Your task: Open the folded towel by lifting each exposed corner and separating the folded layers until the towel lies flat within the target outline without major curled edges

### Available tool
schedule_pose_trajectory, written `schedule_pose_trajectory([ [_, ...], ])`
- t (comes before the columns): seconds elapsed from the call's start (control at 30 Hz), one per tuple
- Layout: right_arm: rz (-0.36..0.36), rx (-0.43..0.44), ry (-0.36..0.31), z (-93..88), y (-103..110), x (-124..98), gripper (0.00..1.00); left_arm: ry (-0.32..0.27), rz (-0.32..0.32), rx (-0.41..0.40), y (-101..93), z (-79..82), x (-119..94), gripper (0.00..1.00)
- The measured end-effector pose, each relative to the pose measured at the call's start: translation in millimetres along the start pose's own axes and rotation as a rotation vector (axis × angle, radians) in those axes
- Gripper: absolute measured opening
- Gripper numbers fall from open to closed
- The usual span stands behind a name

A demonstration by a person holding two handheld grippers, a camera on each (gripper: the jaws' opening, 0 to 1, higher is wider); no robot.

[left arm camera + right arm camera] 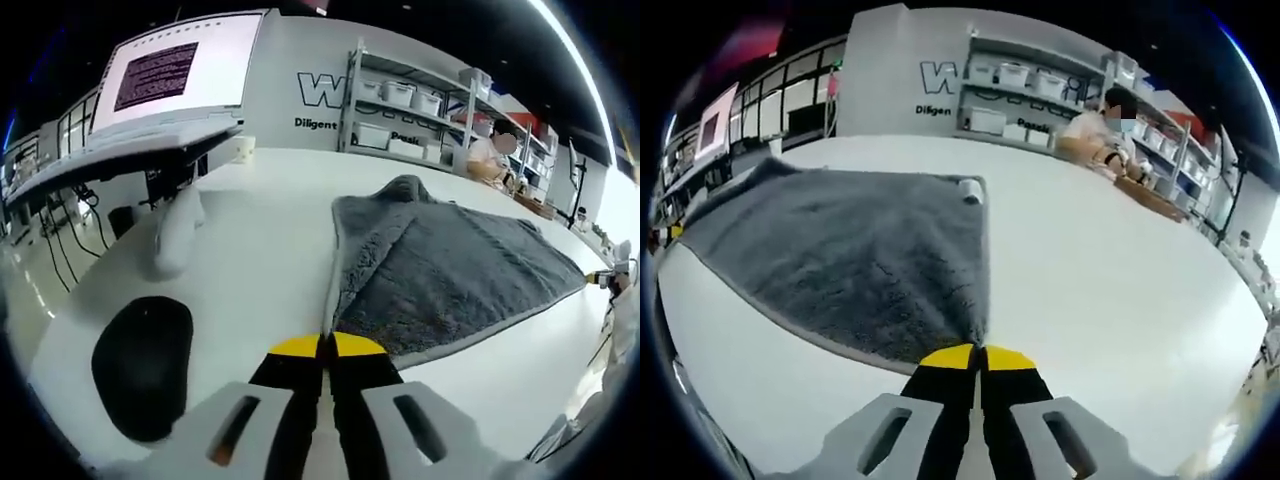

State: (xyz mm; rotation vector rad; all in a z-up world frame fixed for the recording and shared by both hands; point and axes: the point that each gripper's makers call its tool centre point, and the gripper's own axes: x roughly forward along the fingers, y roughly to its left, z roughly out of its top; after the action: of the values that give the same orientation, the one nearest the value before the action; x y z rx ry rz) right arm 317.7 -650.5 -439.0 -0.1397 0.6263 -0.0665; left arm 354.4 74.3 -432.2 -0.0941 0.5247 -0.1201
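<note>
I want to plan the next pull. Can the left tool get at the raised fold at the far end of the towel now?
Probably not yet. The left tool looks shut on the towel at its near corner, so it is busy. The raised fold lies far across the white table; nothing blocks the way.
</note>
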Motion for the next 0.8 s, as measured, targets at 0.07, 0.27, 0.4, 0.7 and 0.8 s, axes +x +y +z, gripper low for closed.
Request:
schedule_pose_trajectory([
  [0.07, -0.003, 0.000, 0.003, -1.4, -1.8, -1.6, 0.00, 0.004, -0.002, -0.002, -0.6, -1.0, -0.8, 0.01],
  [0.27, -0.011, 0.003, 0.010, -4.7, -6.7, -5.5, 0.00, 0.015, -0.008, -0.004, -3.8, -5.1, -3.8, 0.01],
  [0.4, -0.012, -0.001, 0.014, -6.1, -7.8, -7.2, 0.00, 0.017, -0.010, -0.007, -4.6, -5.9, -6.1, 0.01],
  [0.7, -0.019, 0.000, 0.022, -11.1, -11.7, -13.5, 0.00, 0.031, -0.015, -0.010, -4.8, -9.9, -11.1, 0.01],
  [0.8, -0.022, 0.000, 0.025, -12.4, -12.8, -15.0, 0.00, 0.034, -0.015, -0.013, -4.7, -11.6, -12.2, 0.01],
])
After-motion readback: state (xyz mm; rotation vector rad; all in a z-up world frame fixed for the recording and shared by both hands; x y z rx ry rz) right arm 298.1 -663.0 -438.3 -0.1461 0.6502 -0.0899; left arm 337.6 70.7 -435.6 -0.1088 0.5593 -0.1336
